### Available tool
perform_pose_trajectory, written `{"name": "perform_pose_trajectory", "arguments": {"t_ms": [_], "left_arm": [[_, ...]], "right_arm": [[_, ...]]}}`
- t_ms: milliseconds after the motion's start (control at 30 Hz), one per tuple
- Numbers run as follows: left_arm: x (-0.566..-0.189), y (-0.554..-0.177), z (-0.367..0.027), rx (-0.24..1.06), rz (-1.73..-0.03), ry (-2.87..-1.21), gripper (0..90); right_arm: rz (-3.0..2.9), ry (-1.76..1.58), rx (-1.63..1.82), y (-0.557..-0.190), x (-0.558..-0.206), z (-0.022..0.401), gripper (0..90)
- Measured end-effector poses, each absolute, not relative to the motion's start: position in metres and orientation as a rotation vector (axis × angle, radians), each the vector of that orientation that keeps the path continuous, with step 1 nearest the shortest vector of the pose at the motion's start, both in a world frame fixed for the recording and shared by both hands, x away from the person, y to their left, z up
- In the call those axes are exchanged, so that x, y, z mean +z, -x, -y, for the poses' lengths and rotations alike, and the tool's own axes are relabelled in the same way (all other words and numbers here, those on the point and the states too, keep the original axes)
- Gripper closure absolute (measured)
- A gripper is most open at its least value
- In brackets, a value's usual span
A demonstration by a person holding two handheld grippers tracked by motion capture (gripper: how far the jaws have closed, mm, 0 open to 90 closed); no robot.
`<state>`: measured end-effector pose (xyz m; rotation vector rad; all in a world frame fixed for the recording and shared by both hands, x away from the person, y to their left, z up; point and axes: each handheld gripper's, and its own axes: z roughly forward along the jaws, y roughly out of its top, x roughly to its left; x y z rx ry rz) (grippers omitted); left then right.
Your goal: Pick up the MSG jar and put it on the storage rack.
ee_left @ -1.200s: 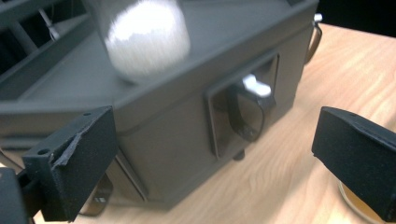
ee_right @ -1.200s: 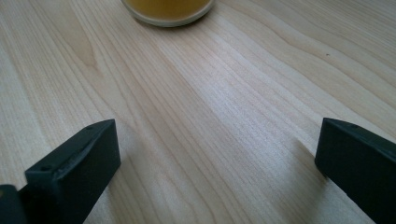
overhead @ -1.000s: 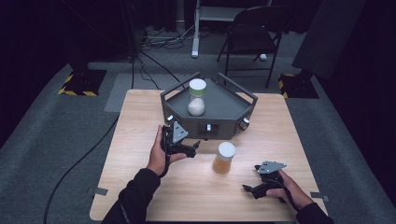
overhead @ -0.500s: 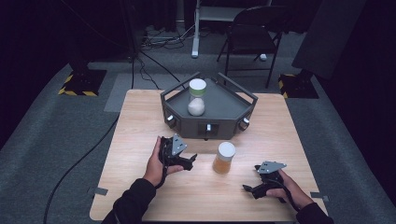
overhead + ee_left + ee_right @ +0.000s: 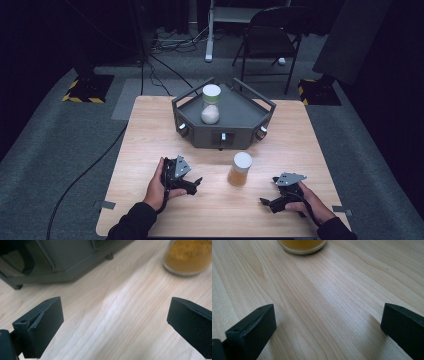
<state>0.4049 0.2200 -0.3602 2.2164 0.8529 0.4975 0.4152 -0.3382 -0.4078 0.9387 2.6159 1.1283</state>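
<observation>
Jar (image 5: 241, 169): white lid, amber-orange contents, upright on table (image 5: 150, 130).

We take this for a dark recording studio or lab: beyond the wooden table (image 5: 150, 130) stand a folding chair (image 5: 270, 37), floor cables (image 5: 165, 40) and hazard-taped stand bases (image 5: 87, 87) on grey carpet.

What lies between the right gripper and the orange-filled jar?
Nothing: bare wooden table runs from the open right gripper to the jar in the right gripper view.
</observation>
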Motion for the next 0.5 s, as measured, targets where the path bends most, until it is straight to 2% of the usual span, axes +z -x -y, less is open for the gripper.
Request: {"name": "perform_pose_trajectory", "arguments": {"t_ms": [500], "left_arm": [[-0.360, -0.385, -0.245, 0.453, -0.886, -2.278, 0.9]], "right_arm": [[-2.616, -0.939, 1.128, -0.415, -0.408, 0.338, 0.0]]}}
